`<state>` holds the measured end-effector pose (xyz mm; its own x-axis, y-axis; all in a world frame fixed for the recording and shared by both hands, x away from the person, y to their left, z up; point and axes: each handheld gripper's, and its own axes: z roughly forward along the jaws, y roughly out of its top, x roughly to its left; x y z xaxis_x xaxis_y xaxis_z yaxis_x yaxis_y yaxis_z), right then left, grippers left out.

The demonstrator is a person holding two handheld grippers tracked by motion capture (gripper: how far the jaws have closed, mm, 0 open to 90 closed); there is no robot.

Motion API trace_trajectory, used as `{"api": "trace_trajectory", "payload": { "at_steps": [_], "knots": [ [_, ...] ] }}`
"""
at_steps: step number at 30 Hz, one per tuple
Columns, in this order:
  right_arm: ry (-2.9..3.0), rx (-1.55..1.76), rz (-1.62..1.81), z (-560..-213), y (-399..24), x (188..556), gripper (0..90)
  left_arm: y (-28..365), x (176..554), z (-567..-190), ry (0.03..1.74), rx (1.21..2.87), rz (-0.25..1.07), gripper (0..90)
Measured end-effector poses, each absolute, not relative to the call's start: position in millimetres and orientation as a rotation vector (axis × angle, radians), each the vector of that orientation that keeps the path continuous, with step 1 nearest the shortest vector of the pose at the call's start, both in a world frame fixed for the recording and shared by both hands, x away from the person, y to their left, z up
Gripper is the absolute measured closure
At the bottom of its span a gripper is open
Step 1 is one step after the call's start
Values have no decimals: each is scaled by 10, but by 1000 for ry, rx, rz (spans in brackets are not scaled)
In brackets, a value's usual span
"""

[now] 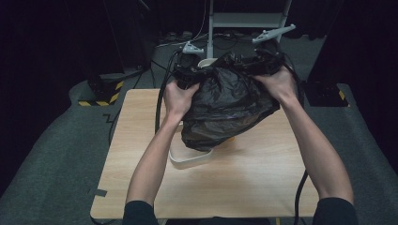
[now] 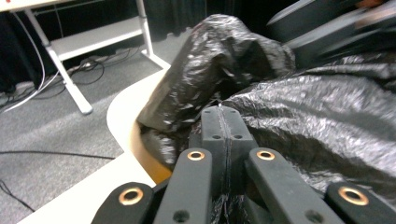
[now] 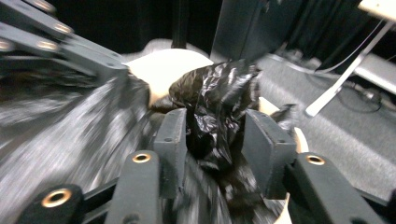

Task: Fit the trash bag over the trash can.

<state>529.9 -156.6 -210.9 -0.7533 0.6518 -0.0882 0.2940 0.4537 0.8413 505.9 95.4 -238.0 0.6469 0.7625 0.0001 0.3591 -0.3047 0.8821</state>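
Note:
A crumpled black plastic bag [image 1: 225, 108] hangs between both hands above a white bin [image 1: 187, 161] on the wooden table. My left gripper [image 1: 190, 70] holds the bag's left edge. In the left gripper view its jaws [image 2: 223, 116] are pressed together on a thin fold of the bag [image 2: 303, 116], with the bin's pale rim [image 2: 121, 107] below. My right gripper [image 1: 263, 61] is at the bag's right edge. In the right gripper view its jaws [image 3: 215, 126] stand apart with a bunch of bag [image 3: 215, 102] loose between the pads. The bag hides the bin's inside.
The light wooden table [image 1: 263, 178] has bare surface in front of and beside the bin. A white desk frame [image 1: 244, 21] stands behind it on grey carpet, with cables on the floor. Black bases with yellow-black stripes [image 1: 101, 101] sit at the table's far corners. A cable [image 1: 300, 192] trails by the right forearm.

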Motion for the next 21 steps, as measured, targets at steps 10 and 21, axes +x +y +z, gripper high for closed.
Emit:
{"api": "trace_trajectory", "payload": {
  "at_steps": [10, 21],
  "knots": [
    [2266, 729, 1390, -2064, -1895, 4893, 473, 874, 5185, -2442, 946, 1943, 566, 895],
    [2357, 704, 1270, -2301, -1773, 4964, 871, 859, 5166, -2467, 941, 1936, 585, 832]
  ]
}}
